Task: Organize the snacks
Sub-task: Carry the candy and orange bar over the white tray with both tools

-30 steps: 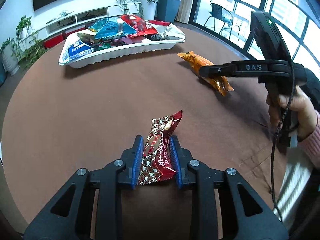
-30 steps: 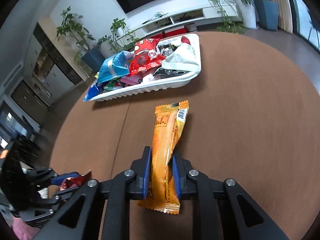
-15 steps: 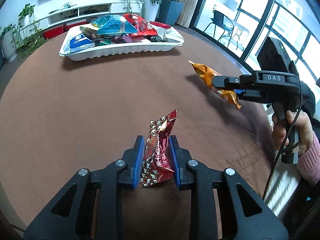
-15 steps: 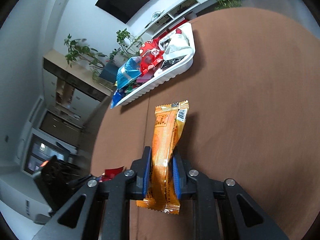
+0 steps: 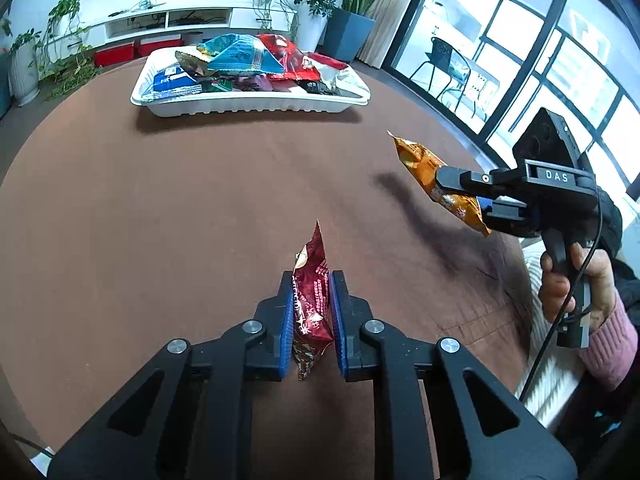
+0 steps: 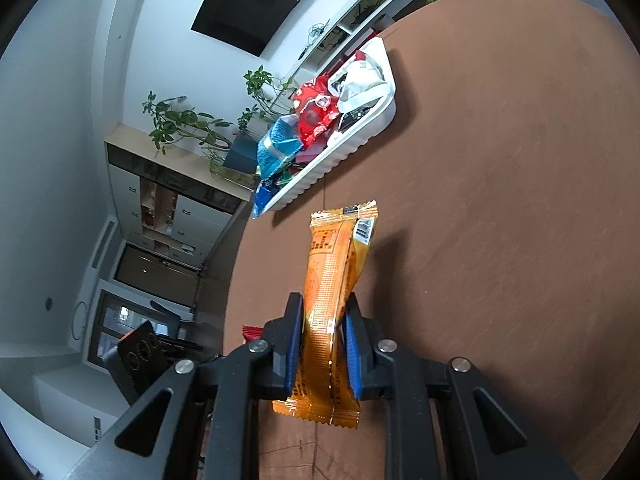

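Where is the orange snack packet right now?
The orange snack packet is clamped in the right tool, above the brown round table, short of the white plastic tray.

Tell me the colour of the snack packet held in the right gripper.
Orange. The snack packet, clamped in the right gripper, shows best in the right wrist view.

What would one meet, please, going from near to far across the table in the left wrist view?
Left tool gripping the dark red snack packet → orange snack packet held off to the right in the right tool → white tray heaped with snacks → potted plants beyond the brown table.
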Motion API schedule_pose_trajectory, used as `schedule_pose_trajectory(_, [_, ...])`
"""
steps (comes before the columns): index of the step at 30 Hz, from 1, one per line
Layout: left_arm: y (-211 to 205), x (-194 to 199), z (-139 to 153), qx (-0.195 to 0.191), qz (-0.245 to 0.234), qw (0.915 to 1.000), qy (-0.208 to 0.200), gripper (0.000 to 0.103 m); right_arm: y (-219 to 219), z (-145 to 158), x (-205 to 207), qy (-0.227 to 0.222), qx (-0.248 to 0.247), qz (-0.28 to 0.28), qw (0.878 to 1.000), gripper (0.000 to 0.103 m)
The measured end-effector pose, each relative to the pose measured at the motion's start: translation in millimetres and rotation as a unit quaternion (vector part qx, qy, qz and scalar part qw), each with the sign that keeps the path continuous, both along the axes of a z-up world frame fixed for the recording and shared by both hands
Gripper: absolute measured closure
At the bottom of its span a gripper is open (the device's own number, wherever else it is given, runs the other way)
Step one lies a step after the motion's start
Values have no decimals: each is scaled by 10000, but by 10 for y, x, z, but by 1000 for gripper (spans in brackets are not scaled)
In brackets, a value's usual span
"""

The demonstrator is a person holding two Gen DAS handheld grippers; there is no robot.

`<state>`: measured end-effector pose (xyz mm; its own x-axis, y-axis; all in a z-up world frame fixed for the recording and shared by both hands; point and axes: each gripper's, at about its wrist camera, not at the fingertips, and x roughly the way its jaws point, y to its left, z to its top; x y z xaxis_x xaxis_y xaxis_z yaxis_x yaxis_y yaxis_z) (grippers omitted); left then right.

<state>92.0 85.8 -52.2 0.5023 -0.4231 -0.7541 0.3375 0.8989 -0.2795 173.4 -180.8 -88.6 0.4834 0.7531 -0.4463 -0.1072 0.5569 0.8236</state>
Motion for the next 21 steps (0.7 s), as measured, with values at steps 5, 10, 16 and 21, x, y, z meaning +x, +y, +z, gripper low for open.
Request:
schedule_pose_trajectory(5, [26,-17,29,-202,42,9998,26,88,-18,-7,21,53,296,8,9995,82])
schedule_pose_trajectory(10, [62,-14,85,-501,86,9987,32,88,-12,20,33,68,594,26,9982,82])
schedule_pose_trajectory(16, [121,40,184,-895,186,9958,6,88,13,115,98,-12,738,37,9973,82])
schedule_pose_trajectory(21, [192,159,311,-1151,300,9929,-18,88,39,206,154,-87,802,29,9967,82])
